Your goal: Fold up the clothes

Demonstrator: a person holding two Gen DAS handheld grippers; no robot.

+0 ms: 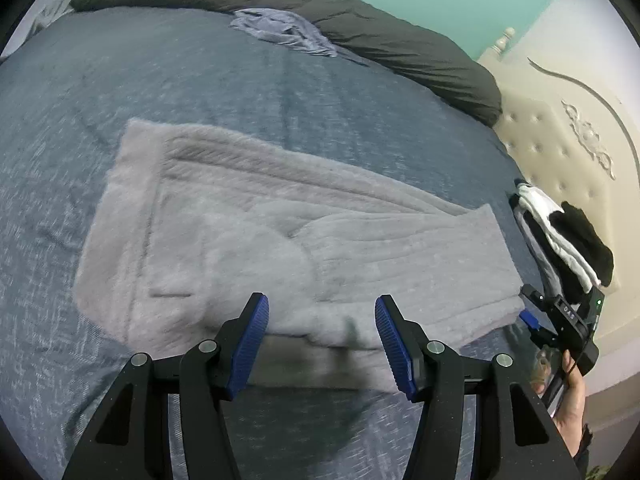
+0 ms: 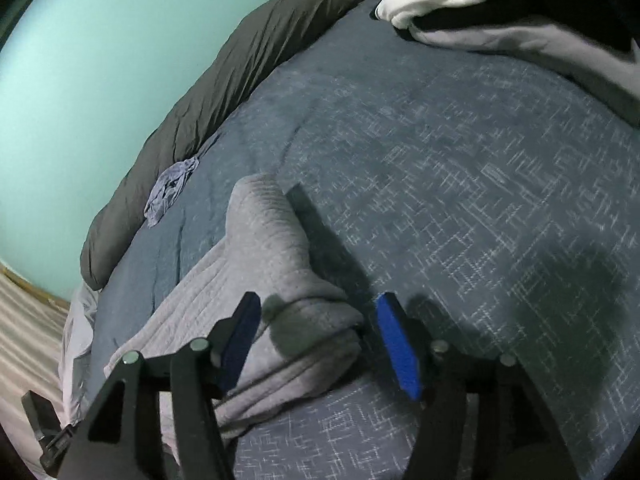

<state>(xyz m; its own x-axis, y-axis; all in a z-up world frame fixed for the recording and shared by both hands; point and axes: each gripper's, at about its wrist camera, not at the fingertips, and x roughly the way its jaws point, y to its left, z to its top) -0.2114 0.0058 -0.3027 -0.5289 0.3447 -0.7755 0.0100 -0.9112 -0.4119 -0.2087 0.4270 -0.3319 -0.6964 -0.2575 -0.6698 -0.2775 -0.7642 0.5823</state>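
Note:
A light grey ribbed fleece garment (image 1: pixel 280 232) lies folded flat on the blue-grey patterned bedspread (image 1: pixel 120 100). My left gripper (image 1: pixel 322 336) hovers over the garment's near edge, its blue pads wide apart and touching nothing. In the right wrist view one folded end of the garment (image 2: pixel 272 264) lies between the fingers of my right gripper (image 2: pixel 320 344). Those pads stand clear of the cloth on both sides. The right gripper (image 1: pixel 534 320) also shows at the garment's right end, held by a hand (image 1: pixel 572 396).
A rolled dark grey duvet (image 1: pixel 360 28) runs along the far side of the bed, with a crumpled lilac cloth (image 1: pixel 284 32) against it. A pile of black and white clothes (image 1: pixel 560 232) sits by the cream tufted headboard (image 1: pixel 560 140). A teal wall (image 2: pixel 80 80) lies beyond.

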